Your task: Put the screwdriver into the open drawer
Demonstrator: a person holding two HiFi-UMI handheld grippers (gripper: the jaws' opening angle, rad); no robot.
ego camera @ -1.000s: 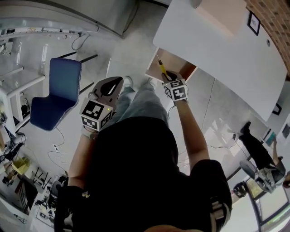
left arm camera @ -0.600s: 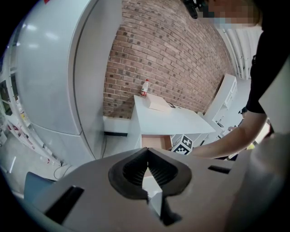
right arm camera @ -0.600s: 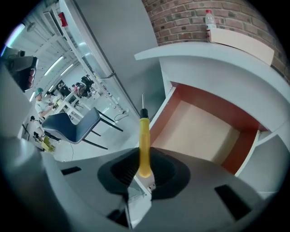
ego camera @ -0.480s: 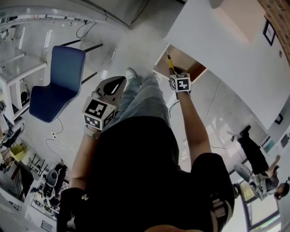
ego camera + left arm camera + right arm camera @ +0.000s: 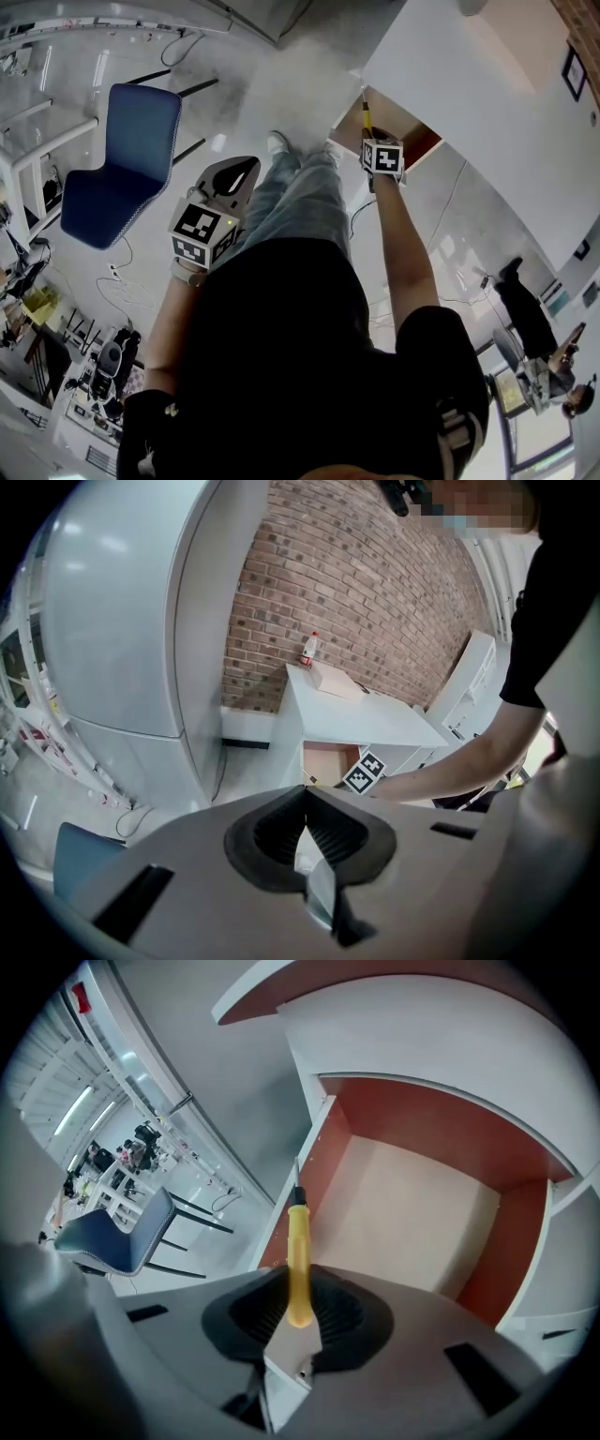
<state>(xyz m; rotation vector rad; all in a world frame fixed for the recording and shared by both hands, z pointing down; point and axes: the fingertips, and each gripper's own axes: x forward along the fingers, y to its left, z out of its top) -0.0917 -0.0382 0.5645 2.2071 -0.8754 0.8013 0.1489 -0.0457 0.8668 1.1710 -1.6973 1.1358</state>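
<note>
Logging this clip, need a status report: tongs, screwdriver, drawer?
Left tongs shut, empty. Right tongs shut on screwdriver, tip by side wall of drawer. Drawer open, nothing blocking.

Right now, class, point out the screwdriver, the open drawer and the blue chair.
screwdriver (image 5: 298,1269), right gripper view, on its yellow handle.
open drawer (image 5: 412,1213), right gripper view, on its bare floor.
blue chair (image 5: 141,131), head view, on its blue padding.
</note>
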